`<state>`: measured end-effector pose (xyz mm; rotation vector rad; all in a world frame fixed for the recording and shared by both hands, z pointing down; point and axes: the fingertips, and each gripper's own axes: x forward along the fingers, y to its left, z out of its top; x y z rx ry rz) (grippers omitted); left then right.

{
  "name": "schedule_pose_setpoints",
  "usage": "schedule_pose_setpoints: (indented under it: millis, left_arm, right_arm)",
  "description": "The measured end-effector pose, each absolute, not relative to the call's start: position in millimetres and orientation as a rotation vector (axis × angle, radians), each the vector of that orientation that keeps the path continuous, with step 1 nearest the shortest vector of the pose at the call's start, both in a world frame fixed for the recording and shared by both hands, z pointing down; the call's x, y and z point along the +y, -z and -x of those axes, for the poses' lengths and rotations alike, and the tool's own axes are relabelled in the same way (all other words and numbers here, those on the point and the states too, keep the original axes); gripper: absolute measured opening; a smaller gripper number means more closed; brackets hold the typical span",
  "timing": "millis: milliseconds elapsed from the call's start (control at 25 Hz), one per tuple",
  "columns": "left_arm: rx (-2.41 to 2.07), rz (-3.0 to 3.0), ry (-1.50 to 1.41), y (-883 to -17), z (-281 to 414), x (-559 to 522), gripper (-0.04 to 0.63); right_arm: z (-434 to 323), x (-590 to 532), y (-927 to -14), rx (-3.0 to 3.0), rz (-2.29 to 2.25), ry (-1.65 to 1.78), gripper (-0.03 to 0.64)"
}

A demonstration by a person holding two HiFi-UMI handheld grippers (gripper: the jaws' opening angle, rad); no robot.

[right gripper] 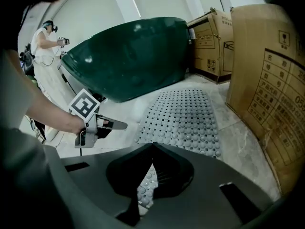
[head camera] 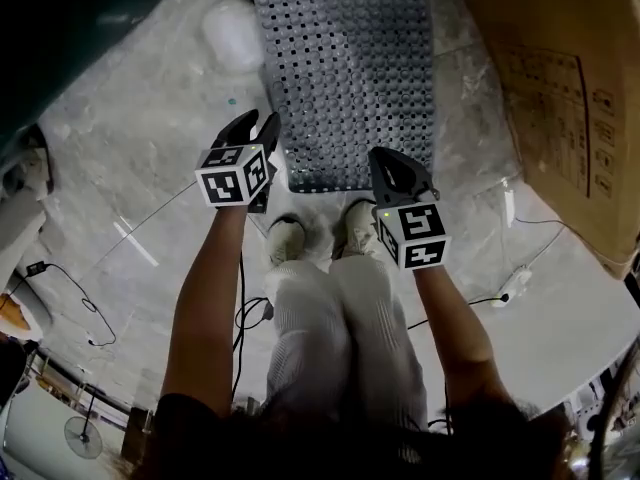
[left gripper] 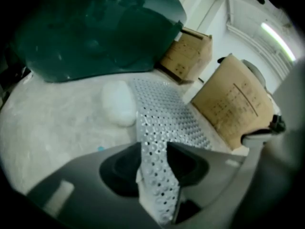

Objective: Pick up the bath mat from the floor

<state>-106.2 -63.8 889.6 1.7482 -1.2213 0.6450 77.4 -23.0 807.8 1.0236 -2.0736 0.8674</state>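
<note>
The grey perforated bath mat [head camera: 350, 68] lies flat on the pale marble floor, just beyond the person's shoes [head camera: 287, 238]. My left gripper [head camera: 255, 120] hangs over the mat's near left corner with its jaws spread apart. In the left gripper view, the mat [left gripper: 167, 109] shows through the gap of the left gripper [left gripper: 153, 144]. My right gripper [head camera: 380, 155] hovers at the mat's near right edge, its tips together with nothing in them. The right gripper view has the mat [right gripper: 186, 113] ahead of the right gripper [right gripper: 152, 146] and the left gripper [right gripper: 125, 124] at the left.
A large cardboard box [head camera: 570, 98] stands right of the mat, and a second box [right gripper: 209, 42] behind it. A dark green tub [right gripper: 128, 56] rises at the back left. A white lump [head camera: 232, 33] lies by the mat's left side. Cables [head camera: 70, 298] and a power strip [head camera: 515, 283] trail on the floor.
</note>
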Motion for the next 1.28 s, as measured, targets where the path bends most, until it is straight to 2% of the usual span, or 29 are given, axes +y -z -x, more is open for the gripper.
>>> schedule_pose_setpoints:
  millis: [560,1280]
  left_arm:
    - [-1.286,-1.765,-0.652,-957.3,103.4,-118.5,0.192]
    - [-1.211,-1.819,-0.488,-969.7,89.3,-141.0,0.204]
  right_arm:
    - [-61.6,-10.6,-854.8,-2.141,-0.959,-0.886,0.0]
    - [-66.0,-9.7,-871.4,-2.16,-0.927,-0.884,0.0]
